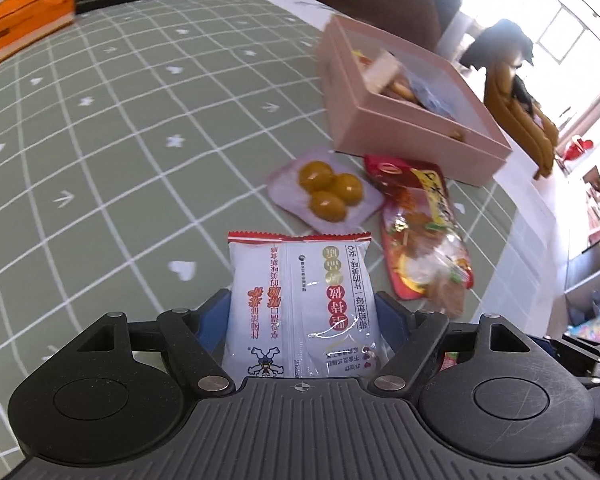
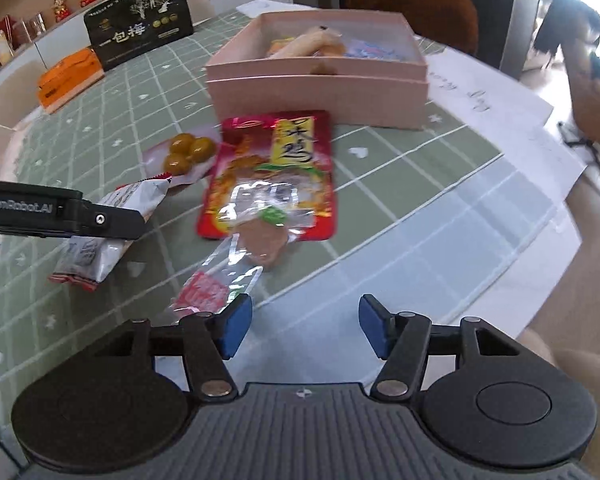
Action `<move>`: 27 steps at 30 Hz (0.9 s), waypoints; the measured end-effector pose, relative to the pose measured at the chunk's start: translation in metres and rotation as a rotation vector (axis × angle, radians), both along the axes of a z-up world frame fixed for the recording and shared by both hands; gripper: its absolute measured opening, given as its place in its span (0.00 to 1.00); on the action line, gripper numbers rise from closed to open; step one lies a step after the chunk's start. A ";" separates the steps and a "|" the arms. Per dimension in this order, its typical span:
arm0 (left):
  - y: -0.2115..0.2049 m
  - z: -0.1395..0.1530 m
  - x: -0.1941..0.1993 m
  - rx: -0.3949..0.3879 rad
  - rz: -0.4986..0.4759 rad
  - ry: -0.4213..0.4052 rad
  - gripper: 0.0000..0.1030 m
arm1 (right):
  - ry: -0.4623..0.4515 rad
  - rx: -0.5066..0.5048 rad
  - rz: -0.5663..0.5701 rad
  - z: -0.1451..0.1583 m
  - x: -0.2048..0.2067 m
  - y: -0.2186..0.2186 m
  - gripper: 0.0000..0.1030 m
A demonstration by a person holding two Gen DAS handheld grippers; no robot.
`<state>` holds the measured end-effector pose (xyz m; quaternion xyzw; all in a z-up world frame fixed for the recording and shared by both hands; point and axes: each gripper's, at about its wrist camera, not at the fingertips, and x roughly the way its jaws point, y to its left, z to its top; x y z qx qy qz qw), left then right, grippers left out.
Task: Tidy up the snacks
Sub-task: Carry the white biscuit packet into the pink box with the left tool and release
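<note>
1. Left gripper [image 1: 302, 312] is clamped on a white packet [image 1: 300, 300], lifted over the green table [image 1: 120, 160].
2. Right gripper [image 2: 305, 330] stands apart, nothing between its blue pads [image 2: 236, 326]; a clear sausage pack [image 2: 228, 276] lies just ahead.
3. Red pouch [image 2: 272, 172] and egg pack [image 2: 186, 152] lie before the pink box [image 2: 320, 92], which holds snacks.

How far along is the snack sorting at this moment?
Partly done. The pink box already holds several snacks. In hand: the left tool is shut on a white packet. Left on the table: the yellow-balls pack, the red chicken pouch and a clear sausage wrapper. The right tool is open, holding nothing.
</note>
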<state>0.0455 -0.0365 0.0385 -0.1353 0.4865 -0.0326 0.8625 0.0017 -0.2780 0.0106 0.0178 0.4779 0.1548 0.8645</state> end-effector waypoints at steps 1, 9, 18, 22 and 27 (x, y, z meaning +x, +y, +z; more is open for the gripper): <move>0.002 0.001 -0.001 0.002 0.005 -0.003 0.79 | 0.015 0.035 -0.005 0.002 0.001 -0.001 0.58; 0.003 0.002 -0.007 0.023 0.010 -0.002 0.80 | 0.075 0.106 -0.068 0.001 0.030 0.019 0.61; -0.001 0.004 -0.014 0.030 -0.007 -0.001 0.80 | 0.011 -0.046 0.003 0.001 0.041 0.055 0.42; -0.007 0.006 -0.015 0.032 -0.026 -0.002 0.80 | 0.020 -0.047 0.026 0.004 0.030 0.044 0.37; -0.021 0.006 -0.015 0.030 -0.072 0.006 0.80 | 0.022 0.005 -0.043 0.017 0.019 0.007 0.35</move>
